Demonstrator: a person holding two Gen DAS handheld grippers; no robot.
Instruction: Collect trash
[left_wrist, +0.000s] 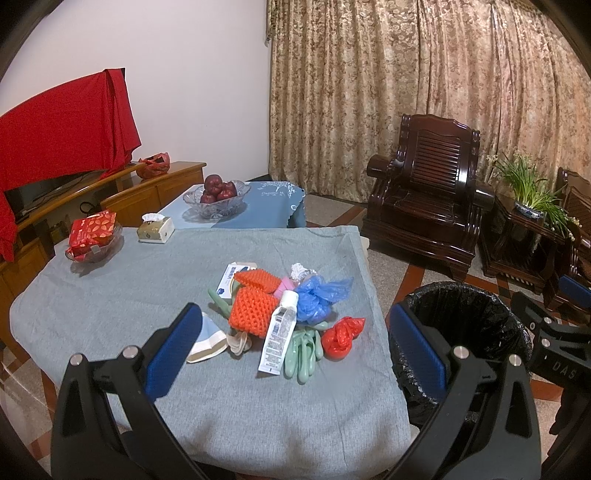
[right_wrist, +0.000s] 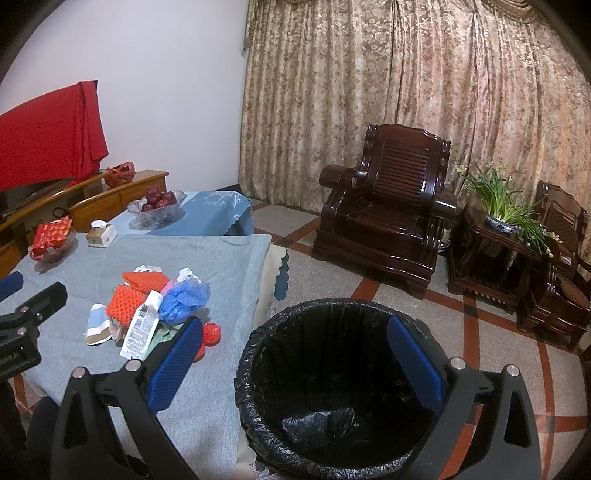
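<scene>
A heap of trash lies on the grey-clothed table (left_wrist: 147, 288): orange foam nets (left_wrist: 253, 310), a white tube (left_wrist: 279, 332), a blue plastic bag (left_wrist: 317, 295), a red plastic bag (left_wrist: 341, 336), green gloves (left_wrist: 303, 350), a small blue-white box (left_wrist: 231, 278) and a paper cup (left_wrist: 208, 341). My left gripper (left_wrist: 295, 350) stands open above the table's near side, nothing between its fingers. My right gripper (right_wrist: 295, 360) is open over the bin (right_wrist: 332, 387), which is lined with a black bag and stands on the floor right of the table. The same heap (right_wrist: 155, 310) shows left of it.
A tissue box (left_wrist: 155, 229), a glass dish with a red packet (left_wrist: 92, 236) and a bowl of apples (left_wrist: 218, 195) sit at the table's far side. A dark wooden armchair (left_wrist: 428, 199) and a side table with a plant (left_wrist: 528, 206) stand on the tiled floor to the right.
</scene>
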